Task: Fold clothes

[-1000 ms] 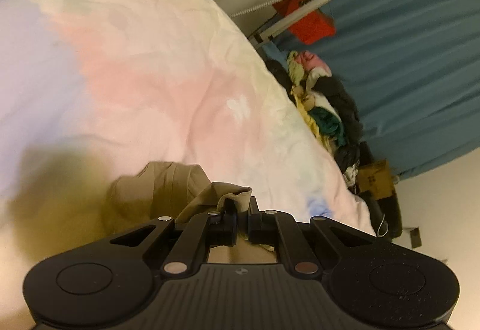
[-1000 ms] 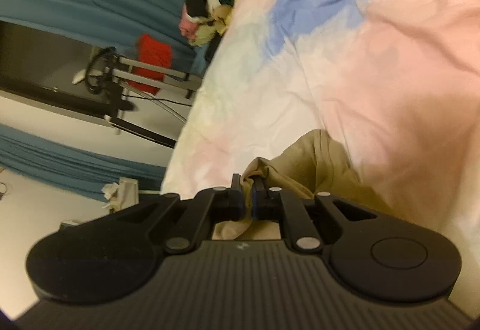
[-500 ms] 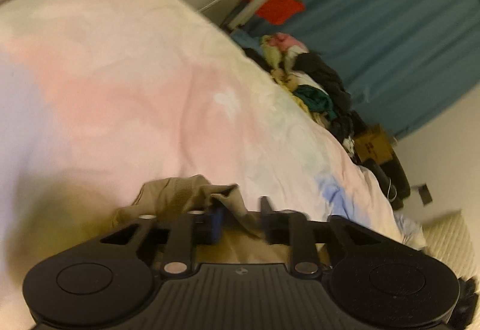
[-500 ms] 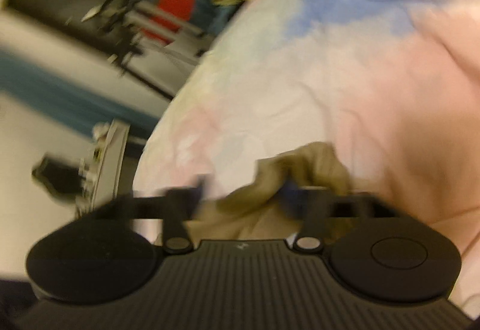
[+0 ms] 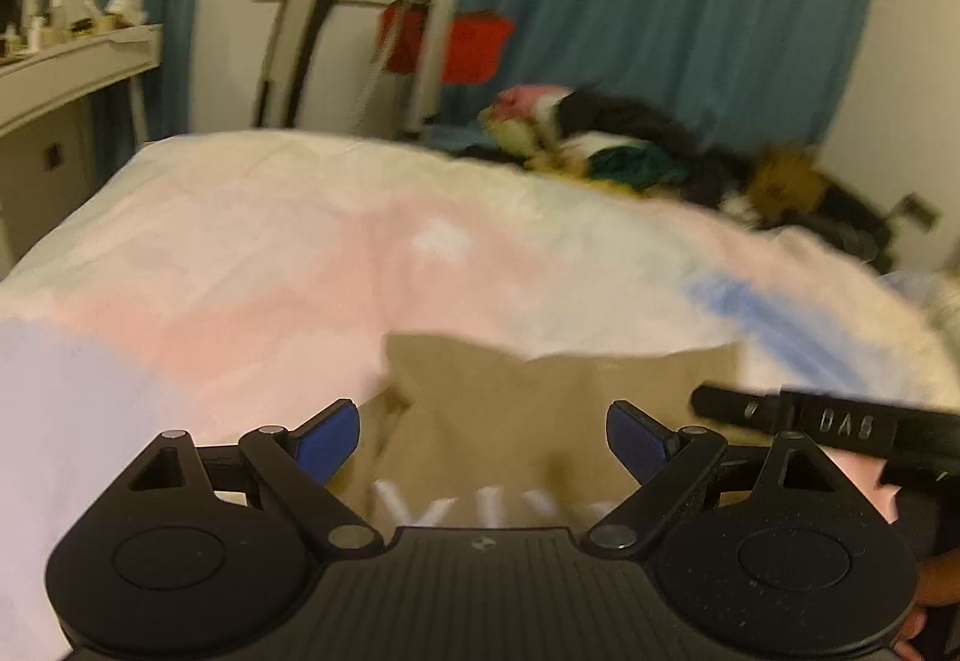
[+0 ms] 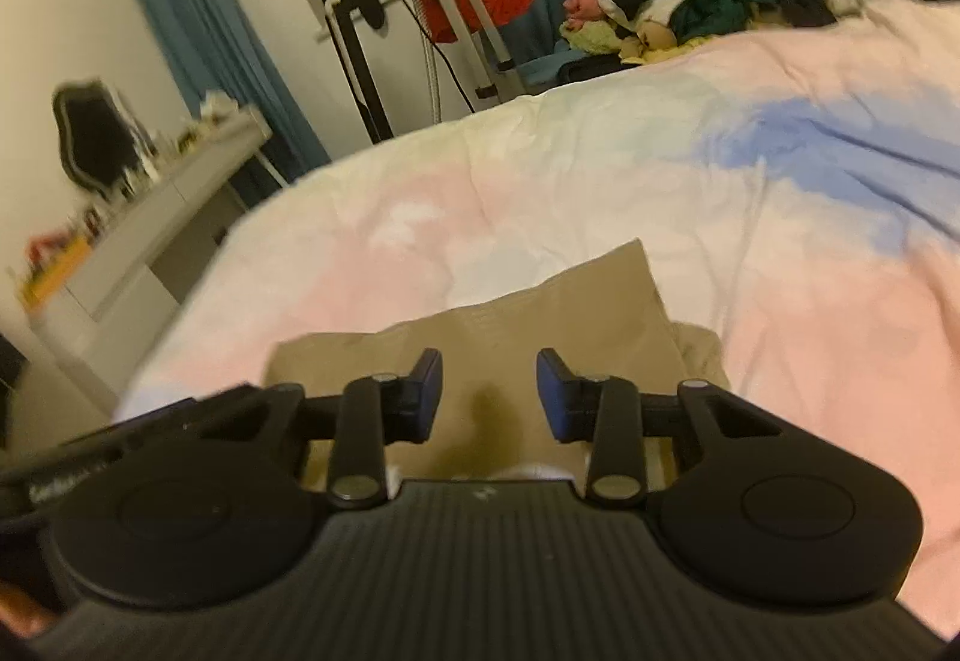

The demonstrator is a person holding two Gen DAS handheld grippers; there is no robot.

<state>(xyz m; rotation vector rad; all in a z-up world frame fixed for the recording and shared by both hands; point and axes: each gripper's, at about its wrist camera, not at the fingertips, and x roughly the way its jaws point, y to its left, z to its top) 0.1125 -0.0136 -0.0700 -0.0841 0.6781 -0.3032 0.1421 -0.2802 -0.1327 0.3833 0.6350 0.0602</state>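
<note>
A tan garment [image 5: 540, 409] with white lettering lies flat and folded on the pastel bedspread [image 5: 240, 265], just ahead of both grippers. My left gripper [image 5: 483, 439] is open and empty above its near edge. My right gripper [image 6: 489, 400] is open and empty over the same garment [image 6: 540, 313]. The right gripper's black body [image 5: 840, 427] shows at the right of the left wrist view.
A pile of unfolded clothes [image 5: 630, 150] lies at the bed's far edge, also in the right wrist view [image 6: 690, 6]. Behind stand a treadmill frame with a red item [image 5: 456, 42], blue curtains [image 5: 660, 0] and a white desk [image 6: 150, 217] on the left.
Both grippers were shut on bunched tan fabric a second ago. They have opened, let the garment drop flat on the bed, and swung level to face the room.
</note>
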